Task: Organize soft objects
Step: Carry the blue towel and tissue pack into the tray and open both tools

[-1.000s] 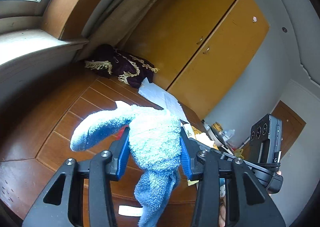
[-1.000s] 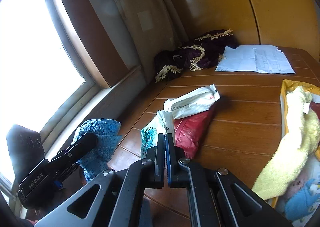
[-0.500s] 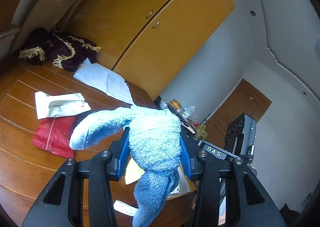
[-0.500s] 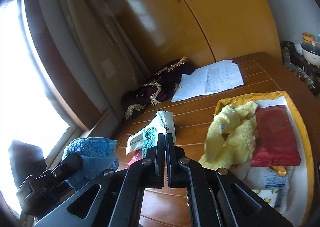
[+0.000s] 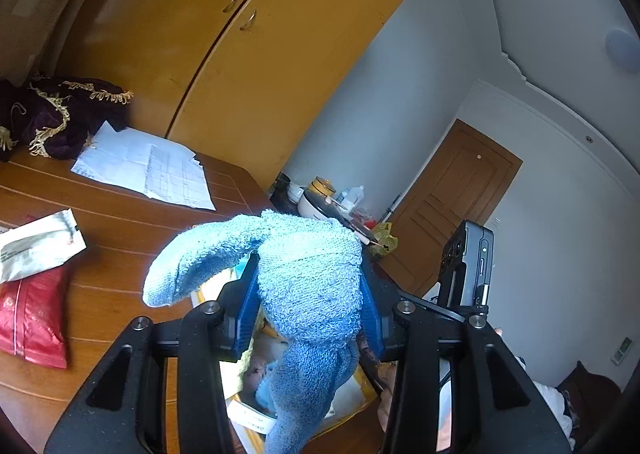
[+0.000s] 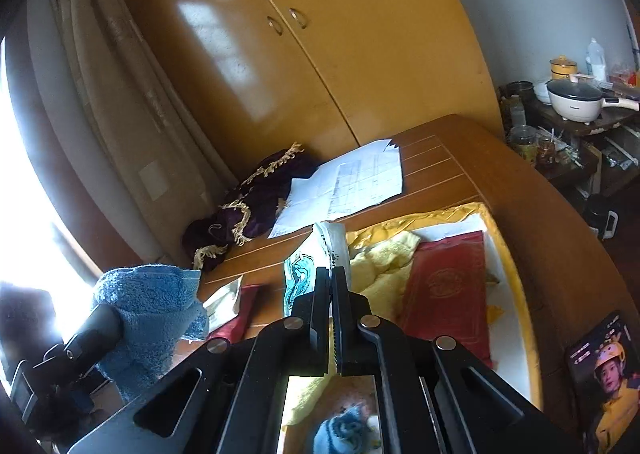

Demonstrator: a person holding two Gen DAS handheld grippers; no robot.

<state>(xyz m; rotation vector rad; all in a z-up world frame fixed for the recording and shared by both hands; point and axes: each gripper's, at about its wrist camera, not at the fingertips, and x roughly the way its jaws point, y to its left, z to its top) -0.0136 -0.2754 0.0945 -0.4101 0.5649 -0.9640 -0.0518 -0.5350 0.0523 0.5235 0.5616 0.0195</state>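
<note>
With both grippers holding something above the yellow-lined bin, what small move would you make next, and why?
Probably lower the left gripper a little and release. Its blue towel already hangs over the yellow-lined bin, where a yellow towel and red packet lie, while the right gripper pinches a white packet.

Brown wooden table point(image 6: 460, 169) with grooved planks, set against a yellow wardrobe. At the far end, dark purple fringed cloth point(image 6: 256, 193) bunched near the curtain, white papers point(image 6: 348, 185) just right of it and touching. Nearer, at left, white pouch point(image 5: 36, 250) overlapping red pouch point(image 5: 32, 314). At right, yellow-rimmed tray point(image 6: 516, 278) flat on the wood, photo card point(image 6: 604, 378) near its right edge.
</note>
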